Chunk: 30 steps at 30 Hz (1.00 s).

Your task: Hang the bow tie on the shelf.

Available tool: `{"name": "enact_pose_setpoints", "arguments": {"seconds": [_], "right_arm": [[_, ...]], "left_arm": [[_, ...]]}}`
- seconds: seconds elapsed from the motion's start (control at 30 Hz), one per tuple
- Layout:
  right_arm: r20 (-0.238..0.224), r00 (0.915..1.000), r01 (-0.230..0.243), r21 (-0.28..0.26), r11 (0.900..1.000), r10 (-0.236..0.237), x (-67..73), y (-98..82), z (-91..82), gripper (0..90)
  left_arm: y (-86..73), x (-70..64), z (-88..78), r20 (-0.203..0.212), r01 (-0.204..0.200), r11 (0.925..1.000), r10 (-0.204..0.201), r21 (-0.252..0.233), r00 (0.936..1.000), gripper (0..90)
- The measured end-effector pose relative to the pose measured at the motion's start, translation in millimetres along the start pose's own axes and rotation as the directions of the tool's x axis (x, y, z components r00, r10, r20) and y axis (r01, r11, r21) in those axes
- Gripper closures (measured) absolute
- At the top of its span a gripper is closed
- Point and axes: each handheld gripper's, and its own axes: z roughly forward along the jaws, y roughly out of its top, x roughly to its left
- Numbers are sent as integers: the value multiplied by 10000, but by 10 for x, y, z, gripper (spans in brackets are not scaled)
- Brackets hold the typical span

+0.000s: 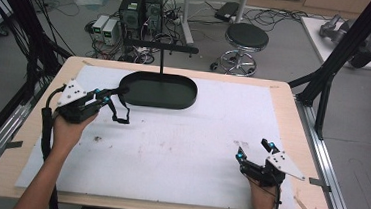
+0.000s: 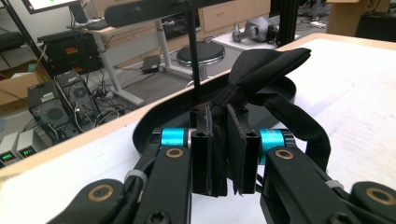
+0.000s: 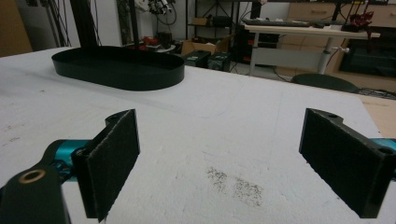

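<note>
The left gripper [image 1: 105, 97], raised off the table on an outstretched forearm, pinches a black bow tie [image 2: 271, 63] by its strap; the strap's loop hangs below the jaws, perhaps clear of the mat. Just beyond stands a black oval tray [image 1: 159, 90]. Well apart, the right gripper [image 1: 251, 151] rests low, jaws spread.

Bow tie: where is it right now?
The bow tie is clamped in the left gripper, lifted at the near-left rim of the black tray, its strap dangling toward the table.
</note>
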Motion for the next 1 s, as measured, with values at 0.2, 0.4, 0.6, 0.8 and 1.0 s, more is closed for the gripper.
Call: {"name": "enact_pose_setpoints", "arguments": {"seconds": [0.2, 0.4, 0.6, 0.8, 1.0], "right_arm": [[3, 10000, 9, -16, 10000, -9, -2, 1, 0, 115], [-14, 10000, -4, -3, 10000, 4, 0, 0, 0, 115], [-7, 10000, 21, 10, 10000, -21, -2, 0, 1, 115], [1, 10000, 15, 13, 10000, -15, -1, -1, 2, 115], [8, 10000, -4, 3, 10000, 4, -1, 0, 2, 115]], "left_arm": [[150, 82, 103, 170, -300, 9995, 301, -66, 9994, 802], [283, 141, 199, 442, -665, 9978, 664, 12, 9968, 803], [396, 211, 302, 574, -874, 9961, 866, 101, 9946, 803], [516, 286, 413, 745, -1049, 9943, 1032, 197, 9919, 803], [593, 344, 503, 890, -1183, 9928, 1161, 202, 9892, 802]]}}
